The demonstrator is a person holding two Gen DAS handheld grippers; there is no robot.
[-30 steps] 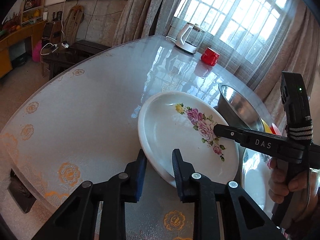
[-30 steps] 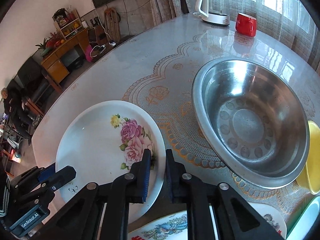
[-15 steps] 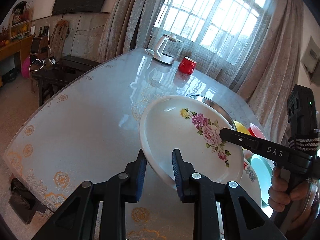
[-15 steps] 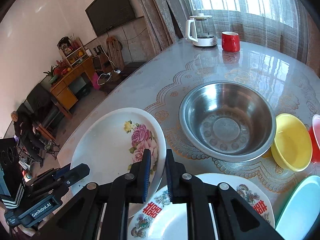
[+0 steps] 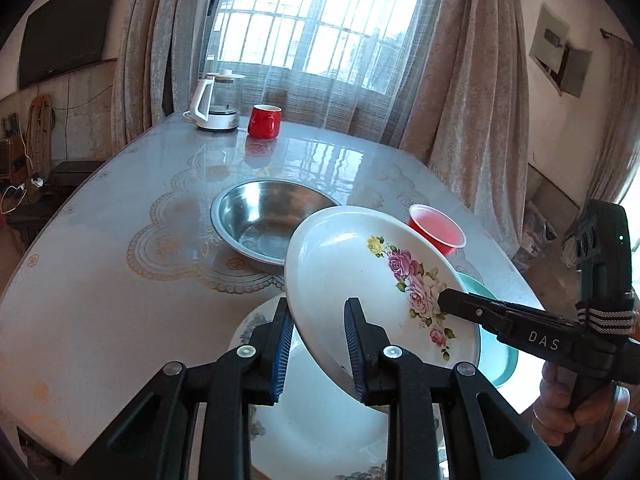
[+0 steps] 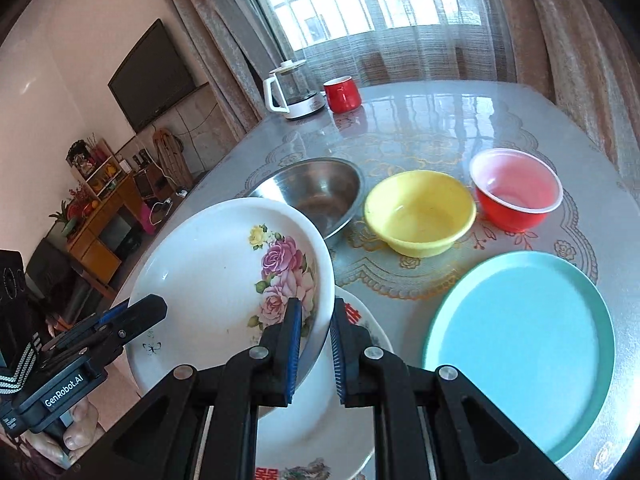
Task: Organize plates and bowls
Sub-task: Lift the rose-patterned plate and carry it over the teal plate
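Above the patterned plate (image 6: 320, 436) we hold the rose plate (image 5: 360, 276) tilted, left gripper (image 5: 318, 346) and right gripper (image 6: 314, 350) both clamped on opposite rims, steadying it for stacking.

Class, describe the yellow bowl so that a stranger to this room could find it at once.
Start at the round table before the curtained window. In a row of three bowls, the yellow bowl sits in the middle, between the steel bowl and the red bowl. It alone is plain yellow, wide and shallow.
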